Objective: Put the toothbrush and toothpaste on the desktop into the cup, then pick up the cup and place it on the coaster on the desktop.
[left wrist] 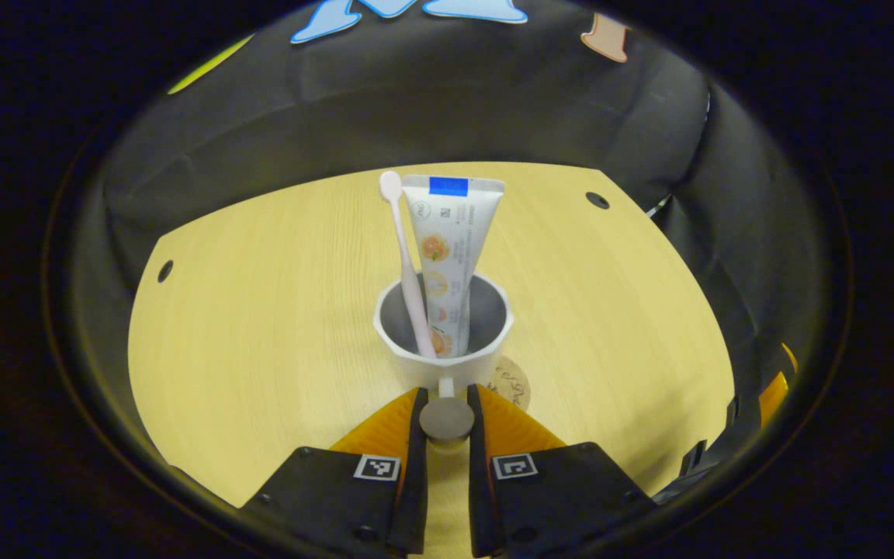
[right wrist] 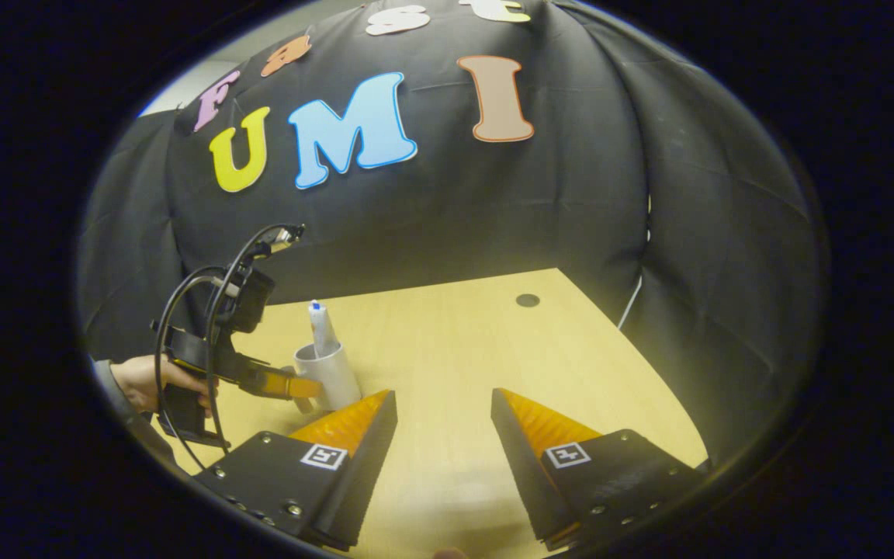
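A: Left gripper view first. How much room is there around the cup (left wrist: 444, 330)?

B: Plenty. The desk (left wrist: 261, 326) is bare wood to either side of it and behind, out to the far edge where the cloth wall (left wrist: 431, 101) hangs. A dark hole (left wrist: 597, 200) sits near the far right corner and another hole (left wrist: 165, 271) near the left edge. The desk's right edge curves down toward the lower right.

A: And what is in the cup?

B: The toothbrush (left wrist: 407, 256) and the toothpaste (left wrist: 449, 248), both standing upright, the brush leaning just left of the tube. The coaster (left wrist: 514, 382) peeks out at the cup's lower right; whether the cup rests on it I cannot tell.

A: The left gripper (left wrist: 447, 411)?

B: Its fingers are drawn close, pinching the round end of the cup's handle (left wrist: 447, 418) between them, low at the near side of the cup.

A: Now the right gripper view.

B: The right gripper (right wrist: 443, 411) hangs above the near middle of the desk, fingers spread wide with bare wood between them, holding nothing. Open desk runs ahead to the far edge and to the right edge by the wall.

A: And over on the left there?

B: The left gripper shows from the side, level, held by a hand (right wrist: 144, 384) coming in from the left edge, a cable (right wrist: 183, 310) looping above it. Its tips meet the cup at the base, the tube standing up out of it.
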`<act>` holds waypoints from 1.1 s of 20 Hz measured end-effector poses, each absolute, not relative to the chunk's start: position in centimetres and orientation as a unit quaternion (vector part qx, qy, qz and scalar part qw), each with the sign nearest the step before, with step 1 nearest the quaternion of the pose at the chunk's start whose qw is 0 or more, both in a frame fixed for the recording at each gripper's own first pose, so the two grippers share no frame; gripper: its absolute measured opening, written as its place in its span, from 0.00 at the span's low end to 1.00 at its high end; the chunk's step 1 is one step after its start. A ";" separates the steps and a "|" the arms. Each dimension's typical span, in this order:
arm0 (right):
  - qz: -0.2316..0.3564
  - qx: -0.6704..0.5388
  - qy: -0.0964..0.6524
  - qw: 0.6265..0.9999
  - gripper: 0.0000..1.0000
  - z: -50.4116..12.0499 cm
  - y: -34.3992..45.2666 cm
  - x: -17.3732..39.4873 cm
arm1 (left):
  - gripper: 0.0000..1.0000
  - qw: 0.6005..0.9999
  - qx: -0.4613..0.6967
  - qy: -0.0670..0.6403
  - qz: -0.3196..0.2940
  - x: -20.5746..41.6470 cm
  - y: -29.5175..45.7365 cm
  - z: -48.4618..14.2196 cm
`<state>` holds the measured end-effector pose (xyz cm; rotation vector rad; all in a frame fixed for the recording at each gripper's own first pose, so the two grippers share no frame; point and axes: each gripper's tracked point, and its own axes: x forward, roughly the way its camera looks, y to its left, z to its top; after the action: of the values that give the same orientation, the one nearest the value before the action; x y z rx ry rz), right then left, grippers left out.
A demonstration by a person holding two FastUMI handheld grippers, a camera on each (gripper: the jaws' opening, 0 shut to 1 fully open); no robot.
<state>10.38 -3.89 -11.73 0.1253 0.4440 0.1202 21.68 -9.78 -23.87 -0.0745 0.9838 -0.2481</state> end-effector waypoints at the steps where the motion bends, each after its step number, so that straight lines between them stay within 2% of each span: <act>1: 0.057 0.067 0.222 0.971 0.78 -11.8 -4.0 10.3 | 0.29 0.873 -0.037 0.472 -0.121 21.5 -10.1 -23.9; 14: 0.063 0.058 0.227 0.970 0.78 -11.5 -3.8 9.5 | 0.29 0.866 -0.044 0.484 -0.117 18.7 -12.5 -25.5; 18: 0.066 0.055 0.226 0.970 0.78 -11.3 -3.6 9.2 | 0.35 0.859 -0.061 0.493 -0.124 17.7 -12.9 -26.0; 20: 0.067 0.054 0.225 0.971 0.78 -11.0 -3.5 9.1 | 0.33 0.857 -0.066 0.496 -0.125 17.0 -12.9 -25.8; 22: 0.069 0.050 0.223 0.971 0.78 -10.7 -3.4 9.0 | 0.41 0.859 -0.066 0.491 -0.127 17.0 -12.9 -25.6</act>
<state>8.96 -3.38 -10.73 0.1016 0.4502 0.1385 16.96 -12.89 -25.61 -0.1385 1.0305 -0.2667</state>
